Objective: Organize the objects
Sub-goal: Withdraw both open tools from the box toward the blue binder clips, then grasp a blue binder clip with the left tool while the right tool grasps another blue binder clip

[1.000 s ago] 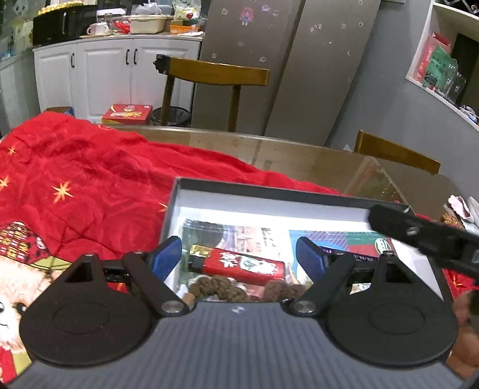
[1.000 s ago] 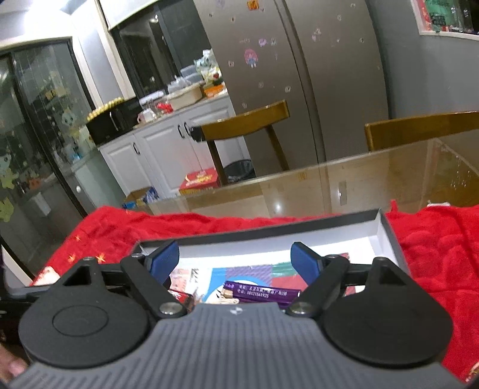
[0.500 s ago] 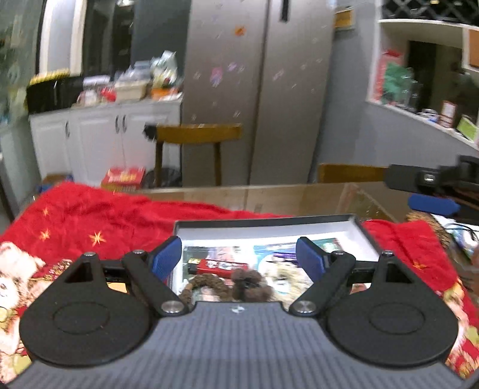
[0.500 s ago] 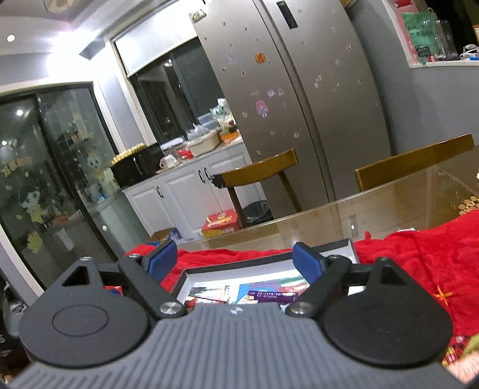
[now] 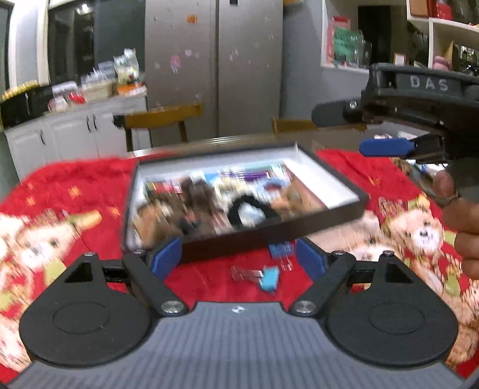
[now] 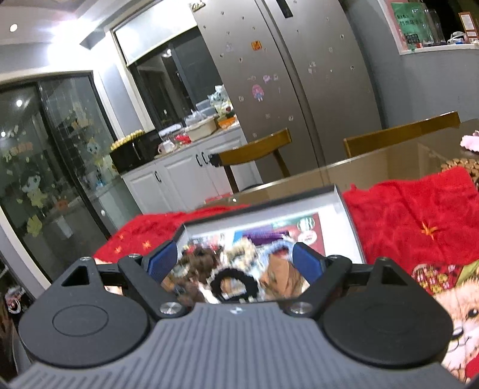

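A black box with a white inside point(image 5: 341, 191) lies on the red blanket and holds several small things: brown beads, a black hair tie point(image 5: 248, 209), a purple pack, printed cards. The view is blurred. My left gripper point(image 5: 239, 257) is open and empty, just in front of the box's near wall. A small blue clip point(image 5: 269, 278) and clear plastic bits lie on the blanket between its fingers. My right gripper point(image 6: 236, 263) is open and empty above the box's point(image 6: 347, 218) near part, over the hair tie point(image 6: 233, 284). It also shows at the right of the left wrist view point(image 5: 386, 146).
The red blanket point(image 5: 71, 185) with bear prints covers a glass-topped table point(image 6: 389, 161). Wooden chairs point(image 6: 254, 149) stand behind the table. White cabinets point(image 6: 179, 173) and a steel fridge point(image 6: 284, 89) are further back. A shelf point(image 5: 443, 27) is at the upper right.
Both grippers have pulled back and risen from the box. The whole box and the blue clip in front of it have come into the left wrist view. Both grippers stay open.
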The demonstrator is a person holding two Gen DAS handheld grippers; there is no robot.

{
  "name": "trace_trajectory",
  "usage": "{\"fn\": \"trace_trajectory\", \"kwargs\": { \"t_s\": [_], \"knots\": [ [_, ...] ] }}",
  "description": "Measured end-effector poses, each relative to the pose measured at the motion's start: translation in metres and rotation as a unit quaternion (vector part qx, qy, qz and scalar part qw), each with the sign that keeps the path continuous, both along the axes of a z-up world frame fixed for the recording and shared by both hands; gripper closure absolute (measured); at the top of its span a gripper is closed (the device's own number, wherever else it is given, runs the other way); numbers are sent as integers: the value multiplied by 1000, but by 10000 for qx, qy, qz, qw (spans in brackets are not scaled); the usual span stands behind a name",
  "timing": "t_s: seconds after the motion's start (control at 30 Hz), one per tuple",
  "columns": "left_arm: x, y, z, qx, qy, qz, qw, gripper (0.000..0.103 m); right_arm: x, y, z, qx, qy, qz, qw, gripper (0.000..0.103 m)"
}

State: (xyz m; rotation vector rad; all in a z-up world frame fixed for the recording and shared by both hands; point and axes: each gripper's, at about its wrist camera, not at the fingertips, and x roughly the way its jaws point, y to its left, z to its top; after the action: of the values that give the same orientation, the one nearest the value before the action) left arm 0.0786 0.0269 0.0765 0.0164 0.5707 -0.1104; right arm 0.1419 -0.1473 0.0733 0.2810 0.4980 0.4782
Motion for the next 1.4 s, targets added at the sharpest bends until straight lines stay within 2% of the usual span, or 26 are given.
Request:
{"fn": "trace_trajectory", "kwargs": {
  "t_s": [0.13,0.3,0.47,0.73,0.9,0.97,1.07,1.3,1.4],
  "knots": [
    [10,-2,-23,-81,224,-102,9997,16,3,5,-20,-186,178,137,9996,13],
    [26,-6,-40,79,389,-193,9990,16,7,6,-36,-362,366,245,9984,14],
    [39,-7,-53,101,606,-321,9976,16,16,7,-52,-274,739,447,9959,18],
    [55,-10,-61,115,580,-441,9973,16,21,18,-75,-279,1125,635,9912,27],
    [58,-9,-64,141,550,-530,9970,21,19,21,-81,-335,1046,646,9918,30],
    [58,-8,-65,163,508,-479,9974,28,17,23,-82,-370,973,643,9925,32],
    [55,-7,-65,259,390,-411,9981,48,13,30,-83,-510,817,723,9927,33],
    [45,-1,-65,232,345,-313,9986,49,7,41,-86,-681,605,830,9924,35],
    [36,-2,-65,407,250,-119,9988,49,4,47,-87,-856,484,814,9918,35]
  ]
}}
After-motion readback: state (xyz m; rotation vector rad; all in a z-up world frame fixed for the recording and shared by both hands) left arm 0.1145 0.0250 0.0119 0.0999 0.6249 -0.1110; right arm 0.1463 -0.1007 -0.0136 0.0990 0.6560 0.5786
